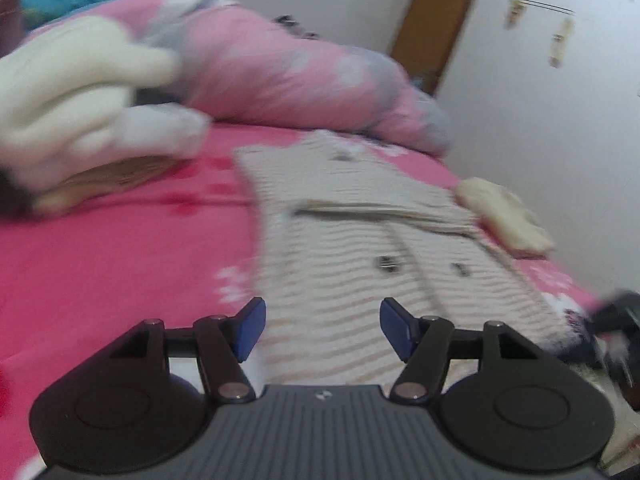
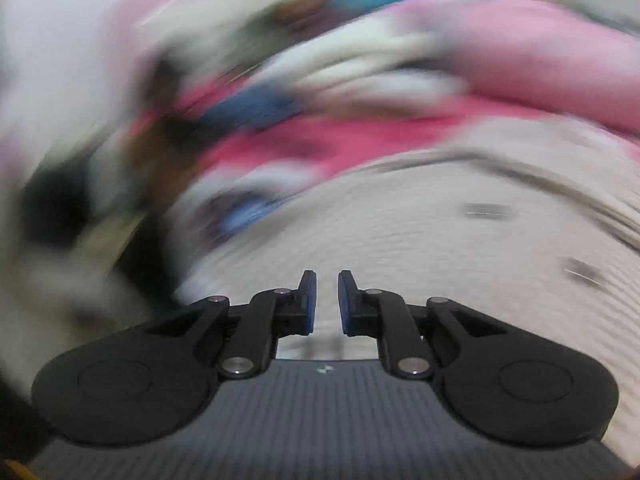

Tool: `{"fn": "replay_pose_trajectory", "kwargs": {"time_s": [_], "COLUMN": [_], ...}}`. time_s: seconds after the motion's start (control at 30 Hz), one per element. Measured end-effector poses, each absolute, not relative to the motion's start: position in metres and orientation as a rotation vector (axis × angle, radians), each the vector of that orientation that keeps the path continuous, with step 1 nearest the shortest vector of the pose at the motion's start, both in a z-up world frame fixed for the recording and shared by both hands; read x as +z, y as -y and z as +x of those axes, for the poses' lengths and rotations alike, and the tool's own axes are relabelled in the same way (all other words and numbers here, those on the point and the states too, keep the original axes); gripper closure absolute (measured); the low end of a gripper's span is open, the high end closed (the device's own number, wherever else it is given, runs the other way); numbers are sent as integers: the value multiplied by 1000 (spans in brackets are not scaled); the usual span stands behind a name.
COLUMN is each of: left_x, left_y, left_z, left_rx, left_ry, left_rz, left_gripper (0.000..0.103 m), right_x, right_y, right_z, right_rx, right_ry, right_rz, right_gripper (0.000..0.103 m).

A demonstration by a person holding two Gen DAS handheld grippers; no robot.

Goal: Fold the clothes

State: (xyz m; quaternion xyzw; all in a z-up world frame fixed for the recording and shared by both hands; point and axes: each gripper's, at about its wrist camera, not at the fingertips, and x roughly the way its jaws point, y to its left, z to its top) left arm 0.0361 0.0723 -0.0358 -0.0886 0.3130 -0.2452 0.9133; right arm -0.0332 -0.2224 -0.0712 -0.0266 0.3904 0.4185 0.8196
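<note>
A beige striped knit garment (image 1: 360, 280) with small dark buttons lies spread flat on the pink bedsheet (image 1: 120, 260). My left gripper (image 1: 322, 328) hovers over its near edge, open wide, with nothing between the blue pads. The right gripper's dark body (image 1: 616, 320) shows blurred at the garment's right corner, by a dark blue trim. In the right wrist view the same garment (image 2: 440, 260) fills the lower right under heavy motion blur. My right gripper (image 2: 327, 300) is over it with its pads nearly together, a narrow slit between them and nothing visible in it.
A rolled pink and grey quilt (image 1: 300, 72) lies along the back of the bed. A blurred white soft shape (image 1: 80, 92) rests over a brown flat item (image 1: 112, 176) at the left. A cream cloth (image 1: 504, 216) sits by the garment's far right. The wall and a brown door (image 1: 440, 20) lie beyond.
</note>
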Motion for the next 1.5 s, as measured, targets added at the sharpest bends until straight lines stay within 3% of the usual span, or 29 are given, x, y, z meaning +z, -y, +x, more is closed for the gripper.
{"fn": "replay_pose_trajectory", "kwargs": {"time_s": [0.23,0.4,0.57,0.87,1.0,1.23,1.5], "left_x": [-48,-73,-76,-58,-49,-73,-82], "left_y": [61,97,94,66,42,-14,-26], "left_z": [29,13,4,-3,16,57,87], "left_rx": [-769,-782,-725,-624,-535,-455,-491], "left_ry": [-679,-756,-767,-724,-664,-692,-722], "left_rz": [-53,129,99,32,28,-184,-271], "left_gripper": [40,42,41,38,36,37,34], "right_x": [-83,-80,-51,-97,-88,-118,-125], "right_y": [344,374,406,408,413,374,382], "right_z": [-20,-77,-56,-23,-25,13,16], "right_rx": [441,527,414,275,284,288,298], "right_ry": [-808,-811,-659,-681,-558,-598,-580], "right_rz": [293,324,361,448,500,356,431], "right_gripper": [91,91,90,89,89,90,90]}}
